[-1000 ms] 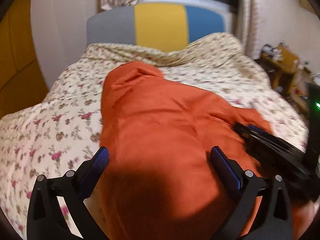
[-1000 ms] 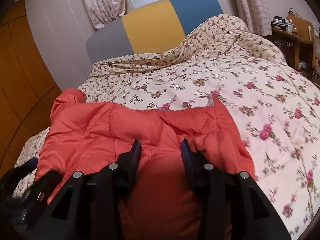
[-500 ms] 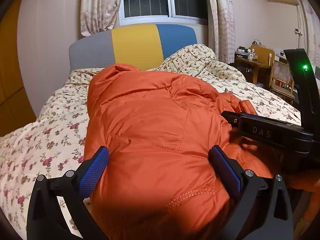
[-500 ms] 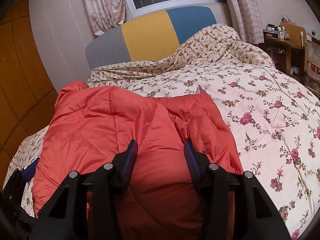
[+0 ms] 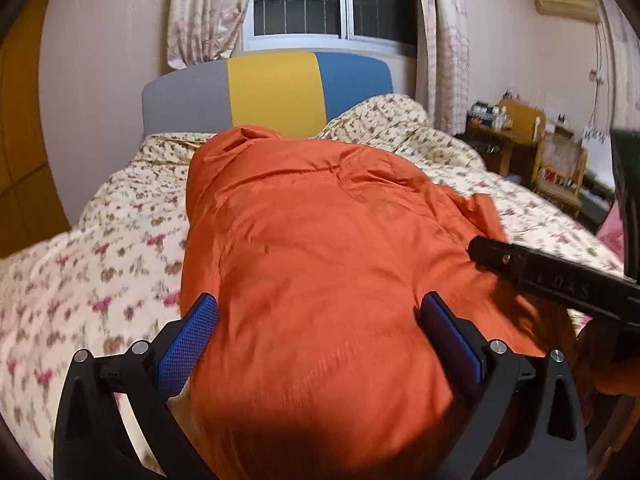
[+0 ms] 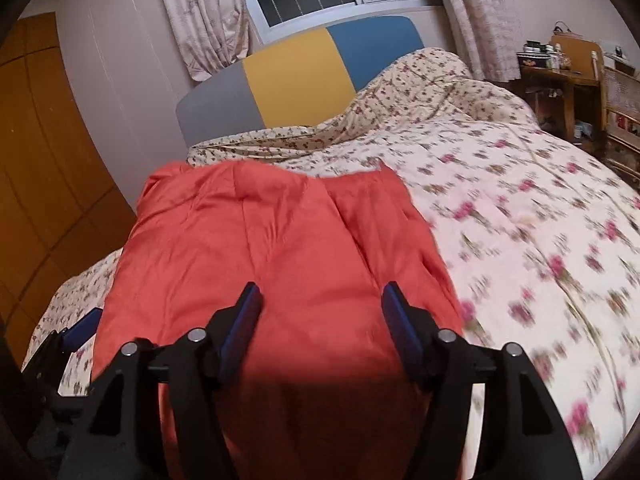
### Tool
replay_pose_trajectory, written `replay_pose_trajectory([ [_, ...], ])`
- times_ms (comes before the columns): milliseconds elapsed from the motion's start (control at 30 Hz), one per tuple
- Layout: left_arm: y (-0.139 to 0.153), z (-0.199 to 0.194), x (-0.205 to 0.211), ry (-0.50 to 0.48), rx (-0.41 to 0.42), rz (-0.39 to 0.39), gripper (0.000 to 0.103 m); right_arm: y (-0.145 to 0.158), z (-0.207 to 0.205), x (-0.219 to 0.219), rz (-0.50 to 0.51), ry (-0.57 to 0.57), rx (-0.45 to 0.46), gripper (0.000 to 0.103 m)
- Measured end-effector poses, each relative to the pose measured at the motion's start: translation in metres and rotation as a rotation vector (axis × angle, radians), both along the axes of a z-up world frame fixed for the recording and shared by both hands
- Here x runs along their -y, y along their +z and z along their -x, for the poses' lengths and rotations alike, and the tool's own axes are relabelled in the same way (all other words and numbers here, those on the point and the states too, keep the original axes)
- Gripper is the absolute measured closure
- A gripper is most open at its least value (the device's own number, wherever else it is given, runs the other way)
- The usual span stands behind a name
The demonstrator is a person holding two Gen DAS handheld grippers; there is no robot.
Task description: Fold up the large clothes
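A large orange padded jacket (image 5: 320,248) lies on the flowered bedspread (image 5: 88,280) and fills the middle of both views; it also shows in the right wrist view (image 6: 288,248). My left gripper (image 5: 320,320) is open, its blue pads (image 5: 188,340) wide apart with the jacket's near end bulging between them. My right gripper (image 6: 322,320) is open too, jaws astride the jacket's near end. The right gripper's black body (image 5: 552,276) shows at the right of the left wrist view.
The bed has a grey, yellow and blue headboard (image 5: 272,92) under a barred window (image 5: 336,0) with curtains. A wooden desk and chair with clutter (image 6: 568,68) stand right of the bed. A wooden wardrobe (image 6: 44,168) is on the left.
The right gripper's jaws have spread wider, letting go of the jacket. Both cameras have tilted up and the jacket's near end has been carried toward the headboard. The left gripper stays open.
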State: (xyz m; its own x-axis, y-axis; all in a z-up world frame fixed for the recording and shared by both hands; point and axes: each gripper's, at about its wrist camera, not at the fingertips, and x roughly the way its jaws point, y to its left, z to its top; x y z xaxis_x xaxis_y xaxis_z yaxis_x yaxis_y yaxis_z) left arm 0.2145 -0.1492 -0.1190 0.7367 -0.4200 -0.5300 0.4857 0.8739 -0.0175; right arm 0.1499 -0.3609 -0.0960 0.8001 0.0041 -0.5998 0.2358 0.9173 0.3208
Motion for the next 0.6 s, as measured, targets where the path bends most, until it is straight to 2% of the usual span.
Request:
replay_pose_trajectory([
  [67, -0.002, 0.010, -0.004, -0.008, 0.004, 0.001, 0.003, -0.004, 0.006, -0.003, 0.003, -0.008, -0.030, 0.037],
  [233, -0.010, 0.005, 0.014, -0.018, -0.003, -0.109, 0.003, -0.011, 0.000, -0.008, 0.028, -0.026, -0.069, 0.037],
  [333, -0.008, 0.005, 0.013, -0.026, -0.009, -0.124, 0.003, -0.012, 0.000, -0.005, 0.012, -0.021, -0.064, 0.035],
  [500, 0.004, -0.002, -0.010, -0.084, -0.120, -0.036, 0.003, -0.009, 0.005, -0.004, -0.002, -0.026, -0.046, 0.032],
  [600, 0.011, -0.010, -0.034, -0.057, -0.186, 0.063, 0.003, -0.006, 0.008, -0.003, -0.015, -0.035, -0.044, 0.030],
])
